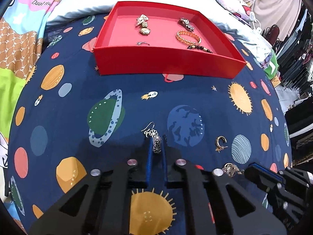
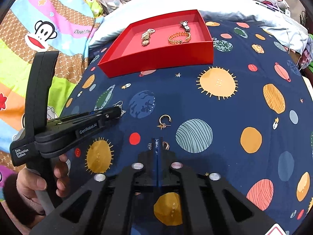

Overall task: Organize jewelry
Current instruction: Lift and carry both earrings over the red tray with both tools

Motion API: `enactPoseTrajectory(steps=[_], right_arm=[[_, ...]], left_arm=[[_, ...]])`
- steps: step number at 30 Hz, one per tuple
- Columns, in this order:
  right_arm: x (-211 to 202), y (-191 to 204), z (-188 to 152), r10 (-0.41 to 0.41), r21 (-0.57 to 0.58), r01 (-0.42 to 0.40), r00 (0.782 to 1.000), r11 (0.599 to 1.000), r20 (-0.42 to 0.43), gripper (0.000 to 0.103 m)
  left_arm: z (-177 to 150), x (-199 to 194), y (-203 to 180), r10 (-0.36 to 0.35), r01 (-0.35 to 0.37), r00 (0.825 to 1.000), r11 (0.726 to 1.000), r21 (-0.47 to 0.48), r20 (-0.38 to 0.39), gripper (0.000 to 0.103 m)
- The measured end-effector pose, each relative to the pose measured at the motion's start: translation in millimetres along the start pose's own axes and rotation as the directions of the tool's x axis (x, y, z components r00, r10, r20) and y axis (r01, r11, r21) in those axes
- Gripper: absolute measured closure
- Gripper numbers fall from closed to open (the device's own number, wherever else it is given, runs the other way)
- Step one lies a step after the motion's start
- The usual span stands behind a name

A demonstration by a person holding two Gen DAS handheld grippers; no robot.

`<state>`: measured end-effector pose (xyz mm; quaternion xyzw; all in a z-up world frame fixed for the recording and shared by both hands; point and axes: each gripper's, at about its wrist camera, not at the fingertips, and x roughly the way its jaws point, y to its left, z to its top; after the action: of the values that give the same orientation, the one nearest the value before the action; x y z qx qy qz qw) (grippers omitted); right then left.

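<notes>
Quilt point(image 2: 39, 39): cartoon-monkey print, filling the upper left of the right-wrist view.
Left gripper point(image 1: 156, 143): low centre of its own view, clenched on the silver filigree earring point(image 1: 155, 140), whose hook pokes out above the fingertips.
Red tray point(image 1: 166, 62): upper centre, resting on the planet-print cloth point(image 1: 78, 78); gold watch point(image 1: 144, 30), ring point(image 1: 142, 43) and orange bracelet point(image 1: 188, 37) lie inside.
Gold hoop earring point(image 1: 220, 142): right of the left gripper, loose on the cloth.
Right gripper point(image 2: 158, 146): bottom centre of its view, pinched tight on a small jewelry piece point(image 2: 165, 145).
</notes>
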<state>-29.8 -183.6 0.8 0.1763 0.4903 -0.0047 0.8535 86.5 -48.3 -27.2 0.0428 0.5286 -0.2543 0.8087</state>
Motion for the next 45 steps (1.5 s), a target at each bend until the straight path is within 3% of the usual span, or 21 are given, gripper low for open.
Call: enactPoseTrajectory(steps=[14, 19, 27, 29, 34, 45], right_arm=[[-4.3, -4.7, -3.2, -0.006, 0.0, 0.006, 1.0, 1.0, -0.005, 0.103], [8.3, -1.3, -7.6, -0.029, -0.025, 0.029, 0.999, 0.999, -0.029, 0.081], [30.2, -2.9, -8.2, -0.041, -0.04, 0.038, 0.998, 0.998, -0.056, 0.081], [30.5, -1.7, -8.0, -0.037, -0.043, 0.034, 0.998, 0.999, -0.06, 0.088], [28.0, 0.7, -9.3, -0.028, -0.043, 0.025, 0.998, 0.999, -0.058, 0.092], [-9.6, 7.0, 6.6, 0.006, -0.04, -0.004, 0.999, 0.999, 0.038, 0.093]], left_arm=[[-16.0, -24.3, 2.7, -0.029, 0.029, 1.0, 1.0, 0.005, 0.008, 0.103], [-17.9, -26.0, 2.2, -0.035, 0.035, 0.999, 0.999, 0.004, 0.005, 0.103], [-20.1, -27.4, 3.7, -0.035, 0.035, 0.999, 0.999, -0.004, 0.0, 0.103], [-20.2, -27.9, 4.3, -0.035, 0.035, 0.999, 0.999, -0.006, -0.001, 0.103], [-19.7, -30.2, 4.3, -0.043, 0.043, 0.999, 0.999, -0.007, 0.003, 0.103], [-13.7, -52.7, -2.4, -0.078, 0.078, 0.996, 0.997, 0.001, 0.038, 0.103]])
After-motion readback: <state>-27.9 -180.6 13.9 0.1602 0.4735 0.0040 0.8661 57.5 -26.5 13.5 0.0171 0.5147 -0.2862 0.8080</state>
